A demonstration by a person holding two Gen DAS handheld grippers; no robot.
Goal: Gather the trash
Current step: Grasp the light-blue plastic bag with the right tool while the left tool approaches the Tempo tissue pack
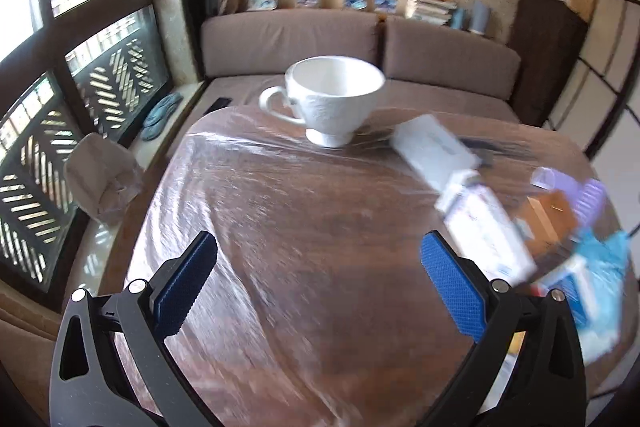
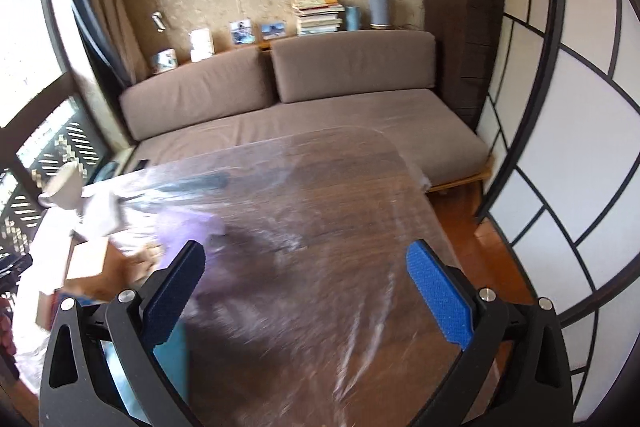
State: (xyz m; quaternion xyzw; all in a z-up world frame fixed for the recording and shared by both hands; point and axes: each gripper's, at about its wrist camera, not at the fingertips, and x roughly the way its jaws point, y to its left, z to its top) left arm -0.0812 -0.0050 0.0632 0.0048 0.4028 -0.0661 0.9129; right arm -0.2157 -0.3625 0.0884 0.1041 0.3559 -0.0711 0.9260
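Observation:
A wooden table under clear plastic film carries litter along its right side: a white carton, a white-and-purple box, a brown cardboard piece, a purple packet and a blue wrapper. My left gripper hovers open over bare film, left of that litter. In the right wrist view my right gripper is open above the table. The blurred litter lies left of it: a white carton, a purple packet and a cardboard piece. Both frames are motion-blurred.
A white footed cup stands at the table's far side, also seen as the cup at far left. A brown sofa lies beyond the table. A paper bag sits by the window. A paper screen stands right.

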